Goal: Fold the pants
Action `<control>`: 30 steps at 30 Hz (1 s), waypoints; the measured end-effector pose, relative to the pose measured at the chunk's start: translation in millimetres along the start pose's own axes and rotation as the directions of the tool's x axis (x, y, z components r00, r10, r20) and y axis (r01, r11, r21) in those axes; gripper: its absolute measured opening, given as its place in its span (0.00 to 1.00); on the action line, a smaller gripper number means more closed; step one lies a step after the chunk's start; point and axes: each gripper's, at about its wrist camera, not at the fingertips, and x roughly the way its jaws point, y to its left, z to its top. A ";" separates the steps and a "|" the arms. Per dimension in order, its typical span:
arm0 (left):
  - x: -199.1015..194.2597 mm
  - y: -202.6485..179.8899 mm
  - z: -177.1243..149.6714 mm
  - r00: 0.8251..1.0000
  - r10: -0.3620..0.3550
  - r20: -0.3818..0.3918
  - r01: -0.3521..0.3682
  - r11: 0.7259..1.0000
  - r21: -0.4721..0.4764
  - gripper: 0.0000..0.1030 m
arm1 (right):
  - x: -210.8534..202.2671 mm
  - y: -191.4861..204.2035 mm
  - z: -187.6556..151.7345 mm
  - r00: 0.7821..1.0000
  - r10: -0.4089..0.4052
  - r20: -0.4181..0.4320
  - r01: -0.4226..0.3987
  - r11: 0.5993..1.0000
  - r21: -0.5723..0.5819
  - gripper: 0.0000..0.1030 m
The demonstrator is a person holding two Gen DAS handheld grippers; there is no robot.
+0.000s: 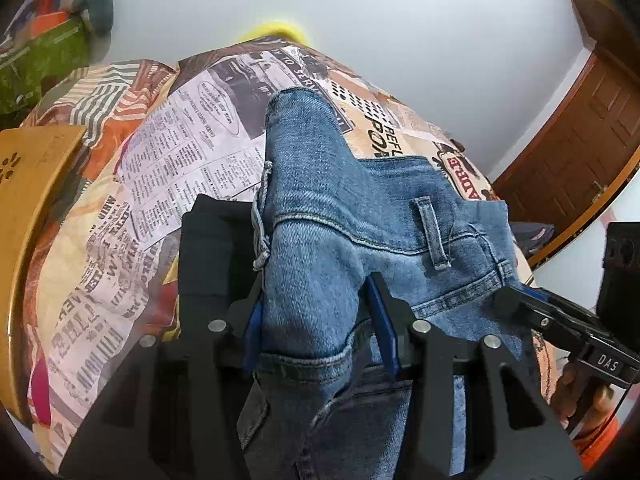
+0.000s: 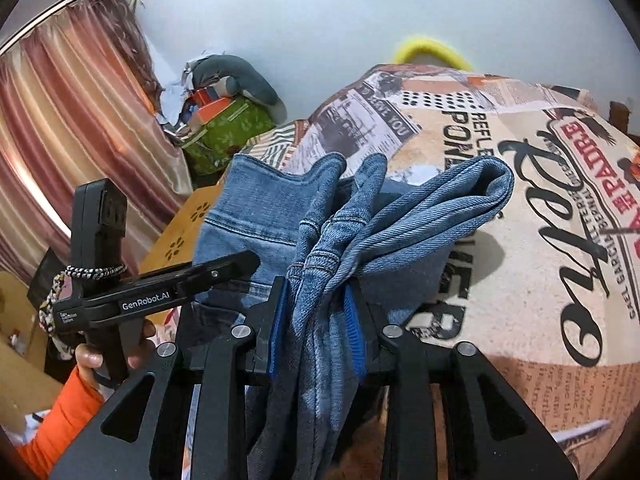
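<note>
While both of my grippers, left gripper point(image 1: 316, 320) and right gripper point(image 2: 316, 320), pinch the jeans point(image 1: 360, 216) above the bed point(image 2: 540, 208), I'm mid-fold; next, lay them flat toward 12 o'clock.

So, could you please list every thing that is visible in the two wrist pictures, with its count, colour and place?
jeans: one pair, blue denim, bunched over the bed, gripped by both grippers
bedsheet: one, cream and orange newspaper print, under the jeans
yellow item: one, yellow, at far bed edge
green bag: one, by the wall
curtain: one, red-striped, beside the bag
wooden door: one, brown, far side
left gripper: black, blue fingers shut on jeans
right gripper: black, blue fingers shut on jeans
hand: one, orange sleeve, holding left gripper
</note>
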 end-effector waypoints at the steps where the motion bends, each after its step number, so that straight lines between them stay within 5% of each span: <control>1: -1.7 -4.3 -1.5 1.000 0.007 -0.005 -0.007 1.000 0.008 0.45 | 0.8 -0.3 -1.2 1.000 -0.010 -0.003 0.010 1.000 -0.006 0.29; 5: 0.0 -17.6 0.1 0.999 0.043 -0.027 -0.041 0.998 0.045 0.45 | -9.6 -9.6 -16.4 0.999 -0.041 -0.029 0.041 0.999 -0.012 0.43; 13: 10.5 -36.0 4.7 0.997 0.069 -0.035 -0.065 0.993 0.094 0.45 | -11.7 -43.9 -34.0 0.997 -0.014 -0.074 0.022 0.993 0.117 0.50; 18: 5.0 -41.3 9.7 1.000 0.001 -0.013 0.000 0.995 0.097 0.45 | -7.6 -40.4 -38.1 0.997 -0.024 -0.074 0.031 0.994 0.108 0.55; 21: 19.0 -44.7 10.0 0.996 0.077 -0.037 -0.072 0.989 0.128 0.45 | -1.4 -45.3 -41.6 0.997 -0.010 -0.076 0.022 0.989 0.149 0.58; 23: 32.5 -41.2 7.1 0.990 0.117 -0.075 -0.106 0.985 0.139 0.47 | 1.3 -47.1 -40.8 0.998 0.012 -0.065 0.000 0.982 0.189 0.58; 26: 30.9 -26.5 8.2 0.994 0.060 -0.091 -0.052 0.995 0.084 0.47 | 11.3 -43.2 -36.8 0.997 0.019 -0.073 -0.005 0.983 0.184 0.59; 28: 20.6 -16.6 11.5 0.996 0.016 -0.086 -0.013 0.999 0.046 0.47 | 16.5 -37.0 -36.1 0.998 0.015 -0.069 -0.005 0.989 0.145 0.54; 30: 8.5 -8.4 13.1 0.996 0.048 -0.081 -0.043 0.997 0.066 0.47 | 16.9 -34.4 -36.7 0.998 0.010 -0.059 -0.004 0.993 0.114 0.47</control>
